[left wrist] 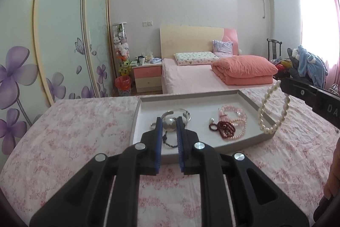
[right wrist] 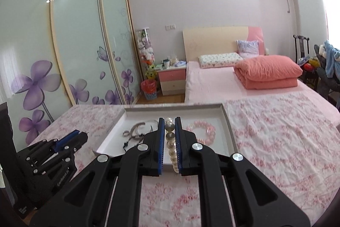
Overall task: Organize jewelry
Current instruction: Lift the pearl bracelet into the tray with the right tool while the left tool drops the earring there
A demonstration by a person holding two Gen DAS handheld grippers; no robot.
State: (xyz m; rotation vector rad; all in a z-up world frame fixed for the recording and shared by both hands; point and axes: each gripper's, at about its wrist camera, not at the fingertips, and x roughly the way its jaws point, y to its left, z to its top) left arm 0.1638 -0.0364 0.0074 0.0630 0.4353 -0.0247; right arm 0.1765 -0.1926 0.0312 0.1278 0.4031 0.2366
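Observation:
A white tray with a grey rim [left wrist: 191, 97] [right wrist: 174, 106] lies on the floral bedspread. In it are a silver bangle [left wrist: 176, 113] [right wrist: 140, 127], a pink bead bracelet [left wrist: 232, 112] [right wrist: 204, 131], a dark red bead bracelet [left wrist: 226, 129] and a thin dark chain [right wrist: 129, 140]. My right gripper [right wrist: 169, 119] [left wrist: 281, 83] is shut on a white pearl necklace [left wrist: 274, 110] [right wrist: 171, 142], whose loop hangs above the tray's right rim. My left gripper [left wrist: 169, 119] [right wrist: 84, 134] is shut, raised near the tray's left front corner. Whether it holds anything I cannot tell.
The tray sits on a bed with a pink floral cover [left wrist: 85, 131]. Beyond it stands a second bed with a folded orange duvet [left wrist: 244, 69]. Sliding wardrobe doors [left wrist: 59, 35] run along the left. A person's hand [left wrist: 333, 173] shows at the right edge.

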